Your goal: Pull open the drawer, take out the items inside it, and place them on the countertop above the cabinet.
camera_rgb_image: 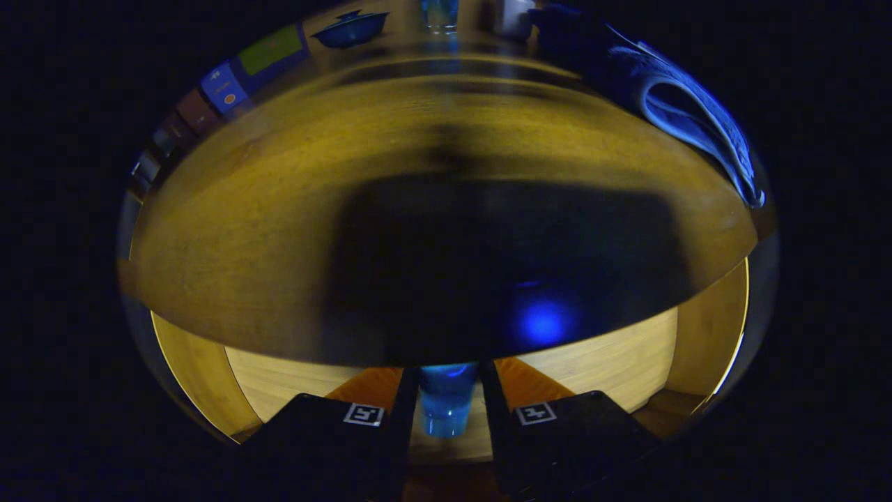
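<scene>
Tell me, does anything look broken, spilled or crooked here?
Nothing stands out. The gripper holds a clear blue plastic cup upright between its fingers over the open wooden drawer. On the wooden countertop, a blue cloth lies bunched.

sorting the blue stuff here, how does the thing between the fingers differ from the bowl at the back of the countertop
The blue cup stands tall and narrow between the fingers of the gripper; the blue bowl is wide and low.
The cup looks see-through; the bowl looks solid.
The cup is below the front edge of the countertop, over the open drawer; the bowl rests on the countertop's far side.
Both are blue.
</scene>
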`<state>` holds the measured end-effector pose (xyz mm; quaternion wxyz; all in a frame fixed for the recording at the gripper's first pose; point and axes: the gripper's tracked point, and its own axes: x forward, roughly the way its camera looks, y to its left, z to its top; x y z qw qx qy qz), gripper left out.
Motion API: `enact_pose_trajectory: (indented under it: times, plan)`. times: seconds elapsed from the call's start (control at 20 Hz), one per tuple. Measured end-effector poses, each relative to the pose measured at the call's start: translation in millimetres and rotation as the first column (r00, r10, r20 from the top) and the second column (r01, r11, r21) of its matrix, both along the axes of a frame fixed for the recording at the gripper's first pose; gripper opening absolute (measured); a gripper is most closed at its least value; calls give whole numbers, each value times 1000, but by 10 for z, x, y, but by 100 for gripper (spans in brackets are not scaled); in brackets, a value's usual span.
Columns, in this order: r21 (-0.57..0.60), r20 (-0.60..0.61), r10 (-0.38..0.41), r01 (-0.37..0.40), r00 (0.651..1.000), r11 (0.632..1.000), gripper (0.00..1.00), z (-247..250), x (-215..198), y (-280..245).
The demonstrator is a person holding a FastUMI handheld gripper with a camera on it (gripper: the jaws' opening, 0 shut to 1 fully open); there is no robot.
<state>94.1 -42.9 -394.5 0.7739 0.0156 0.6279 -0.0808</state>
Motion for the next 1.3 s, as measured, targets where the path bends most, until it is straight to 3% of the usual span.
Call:
enact_pose_trajectory:
  times: [0.1,0.2,0.55,0.8,1.05,1.3]
  plan:
    - [15,1,8,-8,1000,1000,54,36,-2,25]
    - [20,-2,24,-24,1000,1000,42,96,-39,34]
    - [121,124,46,-61,991,991,42,689,-281,149]
    - [138,266,64,-103,962,985,42,1223,-274,205]
    - [94,398,64,-111,915,989,42,1553,334,170]
    - [27,438,87,-110,895,994,42,1483,1098,60]
